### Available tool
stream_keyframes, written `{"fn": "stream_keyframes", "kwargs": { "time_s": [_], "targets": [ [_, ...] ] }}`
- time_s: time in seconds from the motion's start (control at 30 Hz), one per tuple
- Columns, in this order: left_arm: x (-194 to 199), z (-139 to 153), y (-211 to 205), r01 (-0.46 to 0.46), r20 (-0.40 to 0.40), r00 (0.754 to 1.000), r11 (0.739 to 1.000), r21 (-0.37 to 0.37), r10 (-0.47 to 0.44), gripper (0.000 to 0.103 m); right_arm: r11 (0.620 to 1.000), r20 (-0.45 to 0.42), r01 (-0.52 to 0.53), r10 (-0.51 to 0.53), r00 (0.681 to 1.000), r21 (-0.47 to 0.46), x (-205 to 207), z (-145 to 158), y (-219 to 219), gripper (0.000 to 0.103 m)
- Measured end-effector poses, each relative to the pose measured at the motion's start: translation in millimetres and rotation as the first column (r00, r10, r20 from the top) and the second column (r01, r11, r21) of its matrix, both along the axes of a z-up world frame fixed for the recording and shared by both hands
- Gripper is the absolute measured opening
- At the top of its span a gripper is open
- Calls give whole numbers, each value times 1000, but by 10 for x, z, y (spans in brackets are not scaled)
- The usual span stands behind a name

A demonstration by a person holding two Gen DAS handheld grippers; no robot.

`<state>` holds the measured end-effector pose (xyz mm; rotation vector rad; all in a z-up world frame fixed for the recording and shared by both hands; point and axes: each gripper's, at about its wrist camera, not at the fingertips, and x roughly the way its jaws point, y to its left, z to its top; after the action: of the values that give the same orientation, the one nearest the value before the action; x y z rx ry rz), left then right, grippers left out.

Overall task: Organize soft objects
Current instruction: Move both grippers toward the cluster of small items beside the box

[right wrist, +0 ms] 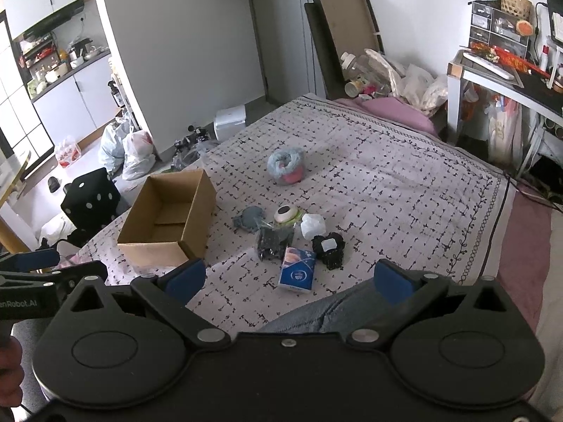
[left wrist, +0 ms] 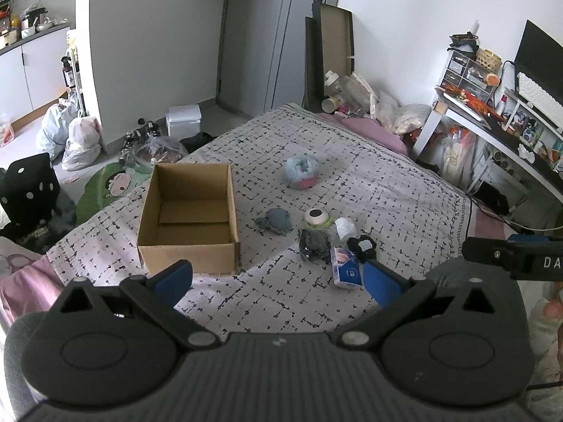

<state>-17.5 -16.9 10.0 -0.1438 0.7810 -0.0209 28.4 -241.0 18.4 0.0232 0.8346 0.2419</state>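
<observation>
Both grippers, left (left wrist: 278, 283) and right (right wrist: 289, 281), spread wide, empty, above bedspread (left wrist: 387, 190). Soft toys (left wrist: 318, 235) clustered just ahead; cardboard box (left wrist: 190, 218) to their left, nothing between.

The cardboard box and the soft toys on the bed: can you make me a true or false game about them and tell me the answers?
1. The cardboard box has toys inside. False: it is empty.
2. The blue tissue pack lies on the bed cover, outside the box. True.
3. The left claw is holding the fluffy blue ball. False: the claw is open and holds nothing, and the ball sits alone farther up the bed.
4. The right claw is open. True.
5. The eyeball toy sits between the grey plush and the white crumpled piece. True.
6. The box lies tipped on its side. False: it stands upright with its opening facing up.
</observation>
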Motion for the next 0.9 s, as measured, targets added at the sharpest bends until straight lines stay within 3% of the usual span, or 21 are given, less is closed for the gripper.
{"fn": "stream_keyframes", "kwargs": {
  "time_s": [0.9],
  "targets": [
    [21,43,0,7,7,1000,1000,5,-7,102,999,4,-31,31,999,-26,16,-11,64,103]
  ]
}}
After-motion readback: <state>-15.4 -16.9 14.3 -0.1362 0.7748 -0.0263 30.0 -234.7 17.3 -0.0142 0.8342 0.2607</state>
